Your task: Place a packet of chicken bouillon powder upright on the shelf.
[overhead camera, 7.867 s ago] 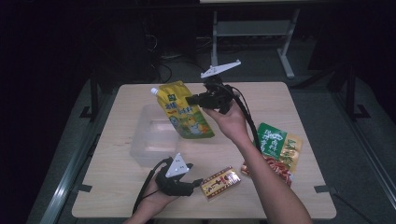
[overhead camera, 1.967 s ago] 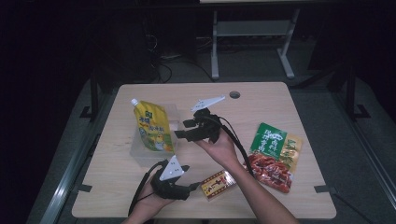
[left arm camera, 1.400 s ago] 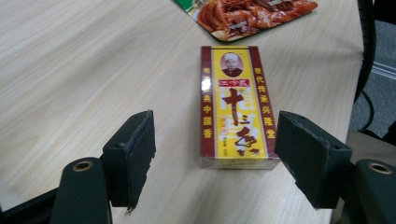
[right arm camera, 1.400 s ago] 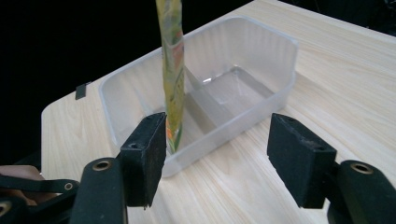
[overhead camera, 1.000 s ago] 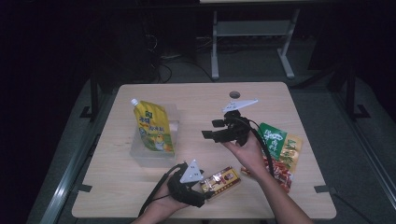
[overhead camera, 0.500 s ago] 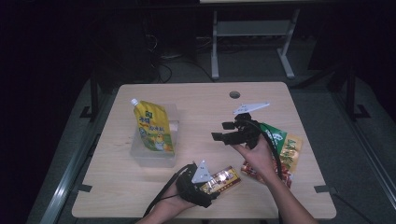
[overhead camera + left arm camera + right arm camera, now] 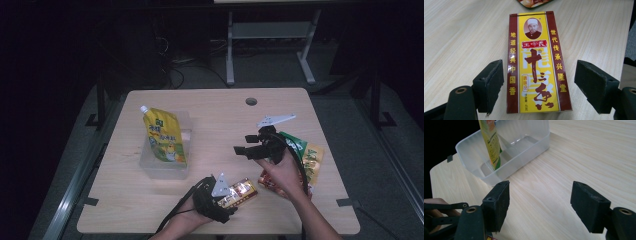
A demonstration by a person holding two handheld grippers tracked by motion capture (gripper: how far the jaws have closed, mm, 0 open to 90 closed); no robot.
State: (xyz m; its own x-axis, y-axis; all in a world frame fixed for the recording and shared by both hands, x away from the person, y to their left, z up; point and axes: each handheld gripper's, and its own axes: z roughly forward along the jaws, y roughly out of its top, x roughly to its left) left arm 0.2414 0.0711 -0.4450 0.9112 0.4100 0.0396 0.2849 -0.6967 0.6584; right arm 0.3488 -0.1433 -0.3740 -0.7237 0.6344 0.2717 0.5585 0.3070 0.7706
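In the high view, the left gripper is sitting at the lower centre of the frame, its tip lying over the near end of a red-and-yellow seasoning box that is resting flat on the wooden table; from this angle its jaws are hidden under the grey plate. The right gripper is hovering right of centre, pointing toward the left of the frame, its jaws spread wide with nothing between them – they have just been opening a little further. A clear plastic bin is standing left of centre with a yellow spouted pouch leaning upright in it, and a green packet and a red packet are lying at the right, partly under the right hand. In the left gripper view, the seasoning box is lying lengthwise between the two black pads, which are standing wide – a gap on each side, neither pressing. In the right gripper view, the wide-spread pads are framing bare tabletop, with the bin and the pouch at the upper left.
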